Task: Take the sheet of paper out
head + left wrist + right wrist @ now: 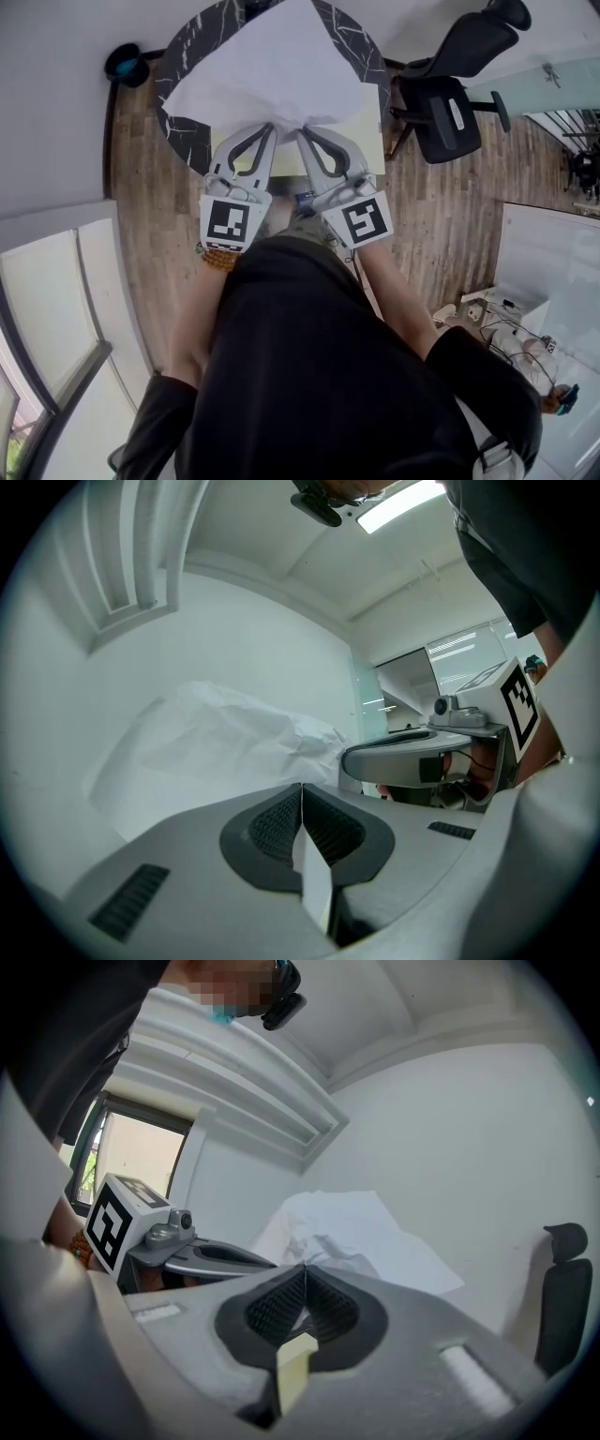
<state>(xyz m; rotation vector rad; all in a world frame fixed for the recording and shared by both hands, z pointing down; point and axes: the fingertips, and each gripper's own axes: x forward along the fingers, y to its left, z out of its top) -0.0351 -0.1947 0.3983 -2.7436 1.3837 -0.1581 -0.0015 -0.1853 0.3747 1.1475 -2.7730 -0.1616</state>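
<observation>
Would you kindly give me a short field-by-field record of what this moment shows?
sheet of paper: white, creased, held up over the table
left gripper: shut on the sheet's lower edge
right gripper: shut on that same edge, close beside the left one
table: round, dark, marbled
on the table: pale yellow flat item, partly hidden by the sheet
beside the table: black office chair

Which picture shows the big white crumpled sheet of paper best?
The head view: the big white crumpled sheet of paper spreads wide over the round black marbled table, pinched by the left gripper and right gripper. Both gripper views show only a crumpled part beyond shut jaws.
</observation>
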